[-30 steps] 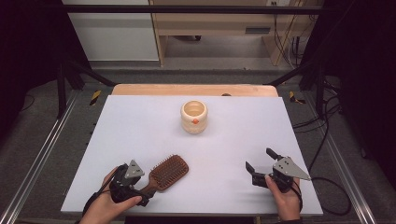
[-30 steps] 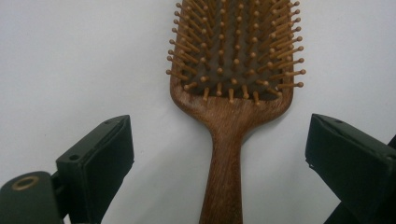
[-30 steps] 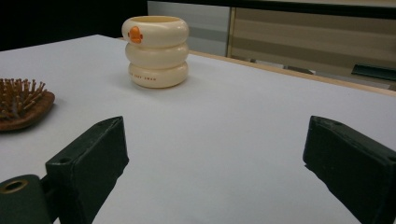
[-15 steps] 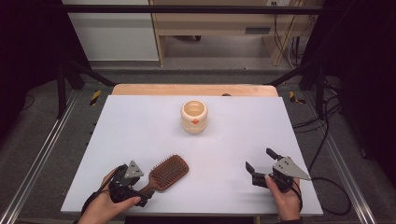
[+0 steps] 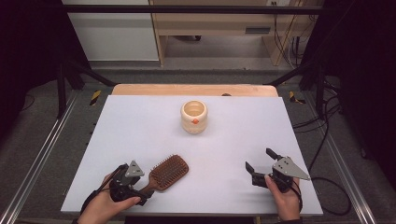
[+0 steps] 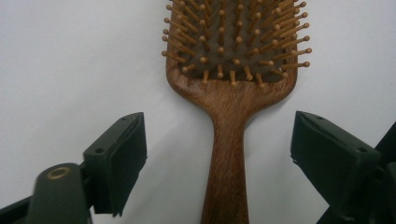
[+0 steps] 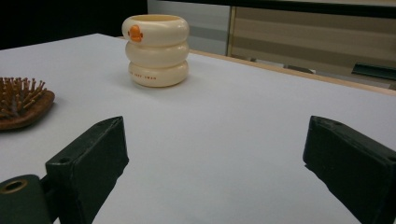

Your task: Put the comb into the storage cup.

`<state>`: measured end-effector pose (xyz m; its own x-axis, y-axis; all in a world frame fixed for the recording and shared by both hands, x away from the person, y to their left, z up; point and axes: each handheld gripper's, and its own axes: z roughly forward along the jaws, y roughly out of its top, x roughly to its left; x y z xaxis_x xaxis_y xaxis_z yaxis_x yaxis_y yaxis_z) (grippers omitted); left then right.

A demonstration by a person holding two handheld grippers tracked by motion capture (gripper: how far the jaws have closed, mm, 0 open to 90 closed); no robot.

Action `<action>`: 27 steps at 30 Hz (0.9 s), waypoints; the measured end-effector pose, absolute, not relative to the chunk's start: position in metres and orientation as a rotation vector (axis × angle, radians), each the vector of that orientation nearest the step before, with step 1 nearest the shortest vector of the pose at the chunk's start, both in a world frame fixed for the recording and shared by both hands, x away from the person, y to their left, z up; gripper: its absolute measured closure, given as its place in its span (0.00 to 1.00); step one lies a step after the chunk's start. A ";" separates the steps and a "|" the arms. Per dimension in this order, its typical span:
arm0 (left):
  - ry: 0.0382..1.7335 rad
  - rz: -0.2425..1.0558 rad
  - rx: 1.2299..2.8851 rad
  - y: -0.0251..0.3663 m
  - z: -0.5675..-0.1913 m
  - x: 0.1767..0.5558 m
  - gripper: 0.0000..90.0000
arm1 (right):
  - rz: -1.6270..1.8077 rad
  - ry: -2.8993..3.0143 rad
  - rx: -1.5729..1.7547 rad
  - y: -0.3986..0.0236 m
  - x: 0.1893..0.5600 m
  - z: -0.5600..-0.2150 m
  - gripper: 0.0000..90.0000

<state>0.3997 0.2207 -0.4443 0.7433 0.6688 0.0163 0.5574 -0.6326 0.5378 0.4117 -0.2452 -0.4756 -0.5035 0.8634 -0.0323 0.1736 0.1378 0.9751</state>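
A wooden paddle hairbrush (image 5: 169,171) lies bristles up near the table's front left, its handle pointing toward the person. My left gripper (image 5: 144,190) straddles that handle. In the left gripper view the handle (image 6: 227,154) runs up between the two jaws of the left gripper (image 6: 219,135), with a gap on each side. The jaws have just been closing, and the pads are not touching the wood. My right gripper (image 5: 260,160) rests at the front right, open and empty. In its own view the right gripper (image 7: 215,149) faces a cream ringed cup (image 7: 156,46).
The cream cup (image 5: 194,116), with an orange mark, stands upright at the middle back of the white table (image 5: 140,126). The brush head (image 7: 21,105) shows at the left of the right gripper view. A wooden strip edges the table's far side.
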 end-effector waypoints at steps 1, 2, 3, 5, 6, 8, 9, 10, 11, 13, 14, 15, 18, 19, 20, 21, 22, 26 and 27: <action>0.918 0.283 2.444 0.219 -0.444 0.400 0.25 | 1.406 1.791 0.998 -0.245 0.412 -0.475 0.07; 0.918 0.283 2.444 0.219 -0.444 0.400 0.26 | 1.406 1.791 0.998 -0.245 0.412 -0.475 0.07; 0.902 0.272 2.465 0.216 -0.444 0.402 0.28 | 1.408 1.789 0.999 -0.245 0.411 -0.475 0.07; 0.892 0.266 2.483 0.215 -0.444 0.403 0.31 | 1.409 1.789 0.999 -0.246 0.411 -0.475 0.07; 0.888 0.260 2.501 0.213 -0.445 0.405 0.33 | 1.410 1.789 0.999 -0.246 0.411 -0.475 0.07; 0.890 0.256 2.512 0.213 -0.445 0.407 0.37 | 1.410 1.789 1.002 -0.246 0.412 -0.476 0.07; 0.890 0.256 2.512 0.213 -0.445 0.407 0.38 | 1.410 1.789 1.002 -0.246 0.412 -0.476 0.07; 0.891 0.244 2.520 0.213 -0.445 0.408 0.38 | 1.410 1.790 1.002 -0.246 0.412 -0.476 0.07; 0.893 0.226 2.534 0.212 -0.446 0.408 0.43 | 1.412 1.789 1.001 -0.246 0.412 -0.476 0.07; 0.896 0.216 2.540 0.212 -0.446 0.408 0.46 | 1.412 1.790 1.001 -0.246 0.412 -0.475 0.07; 0.899 0.200 2.552 0.211 -0.447 0.409 0.48 | 1.412 1.790 1.000 -0.246 0.412 -0.475 0.07; 0.904 0.191 2.558 0.211 -0.447 0.409 0.49 | 1.412 1.791 1.000 -0.246 0.412 -0.475 0.07; 0.917 0.181 2.569 0.210 -0.448 0.411 0.53 | 1.414 1.790 0.998 -0.246 0.412 -0.475 0.07; 0.917 0.181 2.569 0.210 -0.448 0.411 0.54 | 1.414 1.790 0.998 -0.246 0.412 -0.475 0.07; 0.922 0.174 2.575 0.209 -0.449 0.412 0.55 | 1.415 1.789 1.000 -0.246 0.412 -0.475 0.07; 0.922 0.174 2.575 0.209 -0.449 0.412 0.56 | 1.415 1.789 1.000 -0.246 0.412 -0.475 0.07; 0.921 0.168 2.583 0.209 -0.449 0.413 0.57 | 1.415 1.790 0.999 -0.246 0.412 -0.475 0.07; 0.914 0.160 2.597 0.208 -0.450 0.414 0.62 | 1.414 1.792 0.998 -0.246 0.412 -0.475 0.07; 0.914 0.160 2.597 0.208 -0.450 0.414 0.64 | 1.414 1.792 0.998 -0.246 0.412 -0.475 0.07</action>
<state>0.4140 0.2076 -0.4498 0.7817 0.6233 -0.0188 0.5800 -0.7156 0.3892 0.4119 -0.2459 -0.4752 -0.5074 0.8613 -0.0269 0.1740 0.1330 0.9757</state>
